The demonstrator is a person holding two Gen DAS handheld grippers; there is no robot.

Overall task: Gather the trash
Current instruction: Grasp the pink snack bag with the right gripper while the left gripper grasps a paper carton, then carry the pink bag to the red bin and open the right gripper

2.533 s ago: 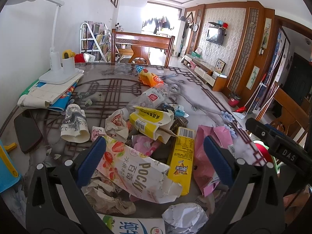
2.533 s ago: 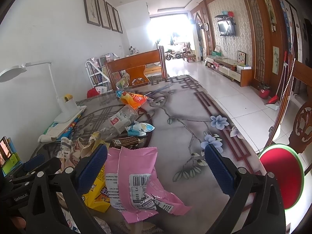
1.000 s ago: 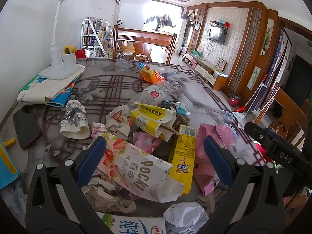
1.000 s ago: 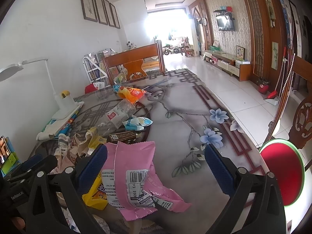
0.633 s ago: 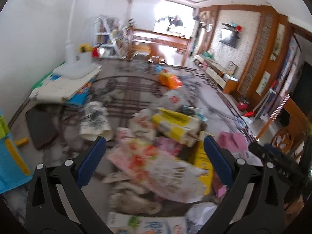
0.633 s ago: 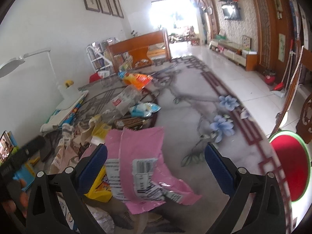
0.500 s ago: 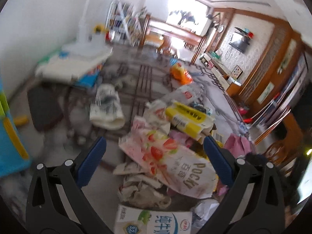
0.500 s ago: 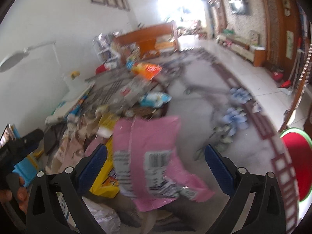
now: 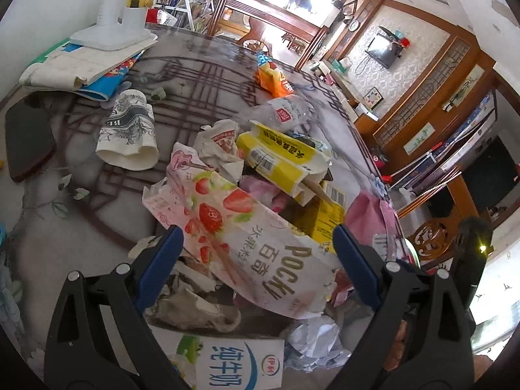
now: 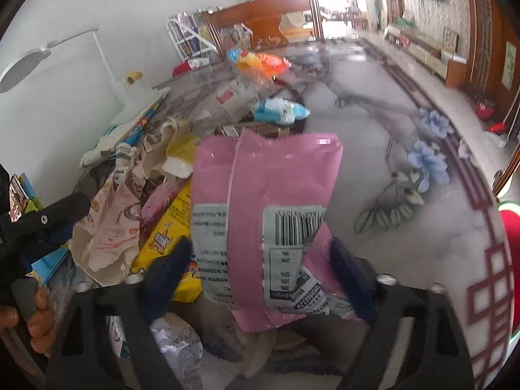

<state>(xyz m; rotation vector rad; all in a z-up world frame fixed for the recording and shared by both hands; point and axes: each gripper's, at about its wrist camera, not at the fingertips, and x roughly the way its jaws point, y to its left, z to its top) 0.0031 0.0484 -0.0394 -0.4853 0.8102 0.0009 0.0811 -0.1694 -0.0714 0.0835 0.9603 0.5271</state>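
Observation:
Trash lies heaped on the patterned table (image 9: 97, 221). My left gripper (image 9: 258, 256) hovers over a strawberry Pocky wrapper (image 9: 260, 237), which lies between its blue pads; the jaws are closing and the pads stand clear of it. A pink wrapper (image 10: 266, 188) with a barcode fills the space between the fingers of my right gripper (image 10: 260, 273), whose jaws are closing; a firm pinch does not show. Beside it lie a yellow snack box (image 10: 162, 237) and a yellow carton (image 9: 279, 159). A milk carton (image 9: 227, 364) and crumpled white paper (image 9: 315, 341) lie nearest.
Farther back are a paper cup (image 9: 126, 130), a crushed plastic bottle (image 9: 286, 113) and an orange snack bag (image 9: 273, 81). A lamp base (image 9: 113, 32) on books stands at the left. A red stool (image 10: 512, 260) sits past the table's right edge. A hand (image 10: 39, 321) grips the left tool.
Both grippers have dipped toward the pile and tilted down. The right fingers have drawn in around the pink wrapper. The left view has rolled, and the Pocky wrapper now looms larger.

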